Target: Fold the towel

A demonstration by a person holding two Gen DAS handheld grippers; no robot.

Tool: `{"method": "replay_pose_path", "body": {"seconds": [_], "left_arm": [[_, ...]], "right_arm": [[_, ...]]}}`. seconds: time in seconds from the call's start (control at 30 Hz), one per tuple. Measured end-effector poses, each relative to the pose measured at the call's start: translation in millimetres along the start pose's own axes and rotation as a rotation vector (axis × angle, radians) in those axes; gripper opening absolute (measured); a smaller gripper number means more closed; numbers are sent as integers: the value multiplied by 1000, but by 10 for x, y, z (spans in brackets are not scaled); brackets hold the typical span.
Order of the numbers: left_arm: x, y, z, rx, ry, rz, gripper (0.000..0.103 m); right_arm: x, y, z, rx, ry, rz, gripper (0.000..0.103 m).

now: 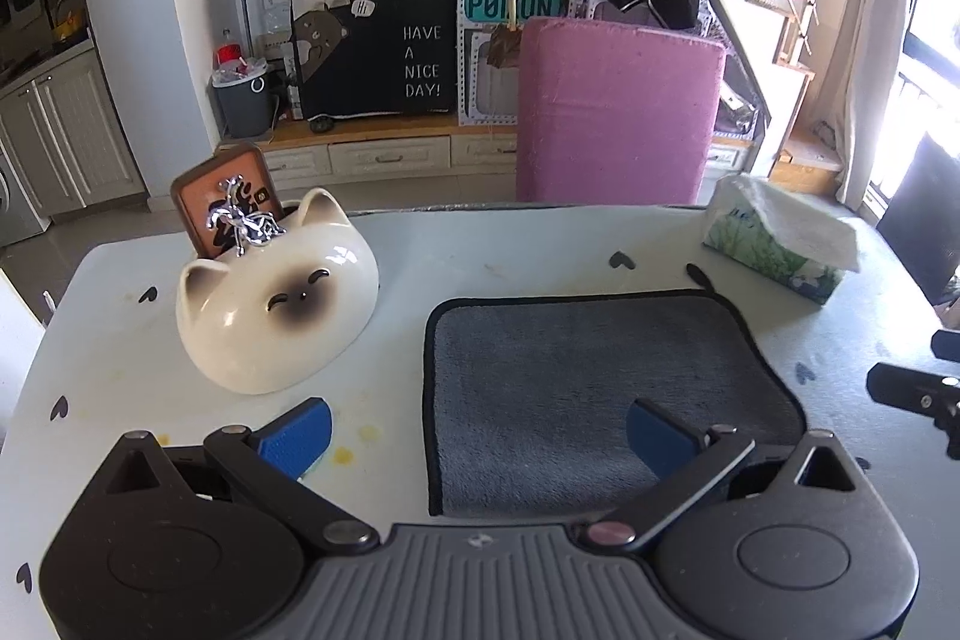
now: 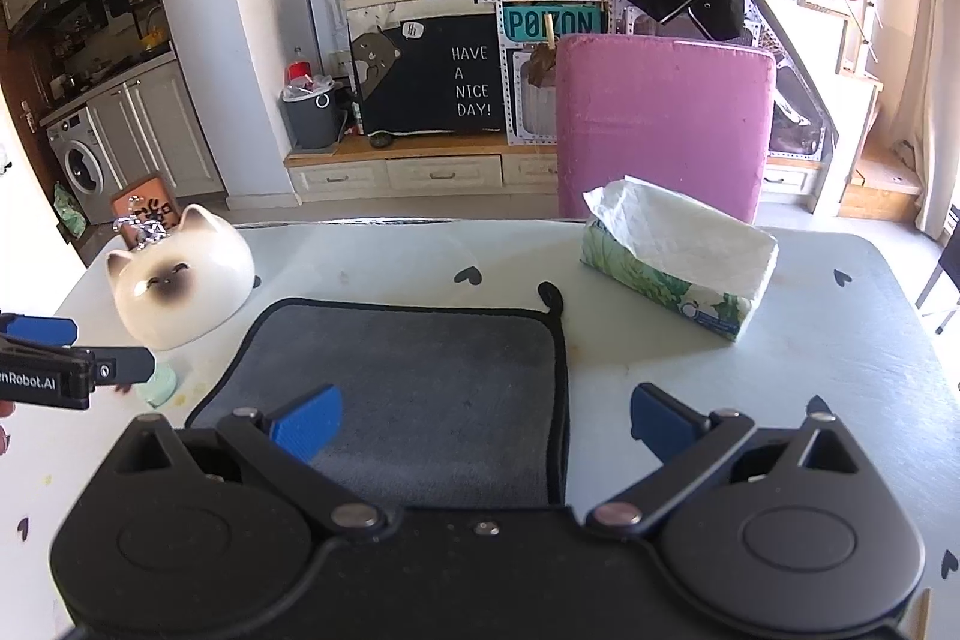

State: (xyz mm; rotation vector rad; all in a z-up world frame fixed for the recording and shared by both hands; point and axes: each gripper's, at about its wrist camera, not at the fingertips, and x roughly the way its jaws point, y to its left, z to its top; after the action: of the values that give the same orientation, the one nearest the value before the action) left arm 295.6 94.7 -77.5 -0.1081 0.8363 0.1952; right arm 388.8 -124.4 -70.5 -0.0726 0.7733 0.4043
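Fluffy matt grey cloth towel [image 1: 600, 376] edged in black; glossy glazed cream ceramic cat-head bowl [image 1: 279, 295]; soft white paper tissues in printed green pack [image 2: 678, 259]; smooth white tabletop [image 2: 780, 382].

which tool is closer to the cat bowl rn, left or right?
Left. The left tool hovers open over the towel's left edge, with the cat bowl just ahead-left of it. The right tool is open over the towel's right edge, the far side.

The left claw [image 1: 480, 427] hovers level with its blue fingers [image 1: 297, 436] spread wide; the right claw [image 2: 483, 424] does likewise alongside.
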Motion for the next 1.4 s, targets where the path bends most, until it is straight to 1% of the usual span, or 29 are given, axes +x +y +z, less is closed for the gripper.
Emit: {"method": "replay_pose_path", "body": {"seconds": [0.33,0.77,1.03,1.4], "left_arm": [[-512,-97,-140,11,-31,-20,103],[-1020,-114,-375,0,-47,-23,103],[-1321,-150,-585,-5,-54,-61,103],[-1759,-199,-857,-2,-92,-130,103]], "right_arm": [[-437,41,-100,5,-27,13,103],[-956,67,-312,3,-53,33,103],[-1266,60,-463,6,-67,58,103],[-1763,82,-653,-21,-96,90,103]]}}
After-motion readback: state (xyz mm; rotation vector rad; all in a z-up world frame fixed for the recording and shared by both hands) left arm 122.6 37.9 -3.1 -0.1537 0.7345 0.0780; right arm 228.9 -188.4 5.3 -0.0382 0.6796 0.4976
